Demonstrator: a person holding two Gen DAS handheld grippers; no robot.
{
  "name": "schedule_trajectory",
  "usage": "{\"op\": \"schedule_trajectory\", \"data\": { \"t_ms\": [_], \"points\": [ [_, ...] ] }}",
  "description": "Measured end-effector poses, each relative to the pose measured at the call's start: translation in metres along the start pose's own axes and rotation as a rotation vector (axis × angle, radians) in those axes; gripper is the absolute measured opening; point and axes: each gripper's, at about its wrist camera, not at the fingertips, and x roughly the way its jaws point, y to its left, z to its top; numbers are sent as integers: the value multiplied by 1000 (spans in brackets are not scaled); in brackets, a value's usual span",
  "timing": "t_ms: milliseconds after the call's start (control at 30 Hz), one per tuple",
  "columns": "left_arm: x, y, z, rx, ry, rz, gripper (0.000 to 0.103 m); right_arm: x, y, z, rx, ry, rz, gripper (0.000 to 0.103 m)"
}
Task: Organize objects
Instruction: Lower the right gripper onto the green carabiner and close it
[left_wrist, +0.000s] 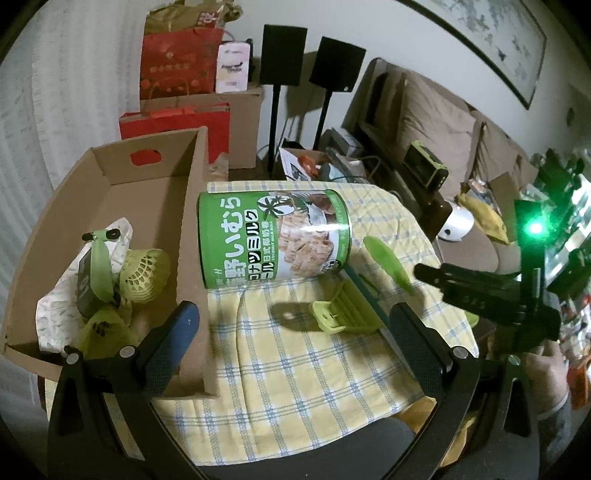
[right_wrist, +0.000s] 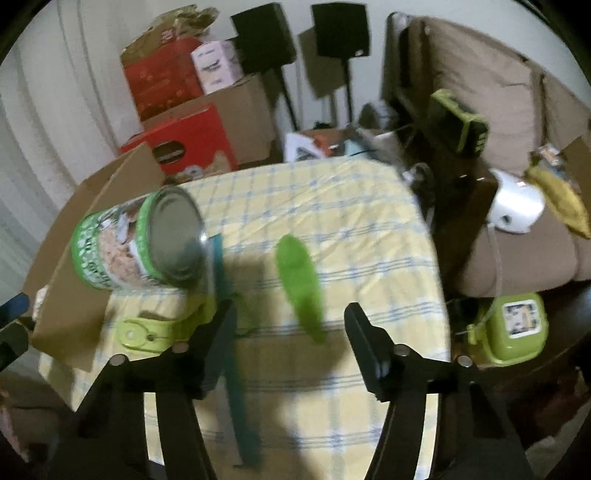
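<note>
A green snack can (left_wrist: 273, 236) lies on its side on the yellow checked tablecloth (left_wrist: 314, 362), beside a cardboard box (left_wrist: 184, 192). It also shows in the right wrist view (right_wrist: 144, 243). A light green clip (left_wrist: 340, 314), a green spoon (left_wrist: 388, 264) and a teal strip (right_wrist: 225, 332) lie in front of the can. The box holds green mesh items (left_wrist: 144, 273) and patterned paper. My left gripper (left_wrist: 295, 332) is open and empty above the cloth near the clip. My right gripper (right_wrist: 288, 350) is open and empty over the spoon (right_wrist: 299, 284).
Red gift bags (left_wrist: 177, 62), cardboard boxes and two black speakers (left_wrist: 284, 55) stand behind the table. A brown sofa (right_wrist: 498, 110) with cushions, a white device (right_wrist: 517, 210) and a green container (right_wrist: 513, 328) are at the right.
</note>
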Motion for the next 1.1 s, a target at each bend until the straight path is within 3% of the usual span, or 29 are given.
{"op": "schedule_trajectory", "data": {
  "t_ms": [433,633,767,933,1000,1100],
  "points": [
    [10,2,1,0,19,-1,103,45,17,-2,-98,90,-20,49],
    [12,2,0,2,23,-5,103,62,23,-7,-146,137,-49,34],
    [13,2,0,-3,25,-4,103,64,24,-8,-160,139,-47,32],
    [14,2,-1,-6,26,-6,103,62,21,-13,-203,146,-131,29],
    [15,3,0,-9,26,-10,103,59,14,-14,-181,151,-117,29],
    [16,2,-1,-10,29,-16,103,53,8,-12,-123,130,-18,29]
  ]
}}
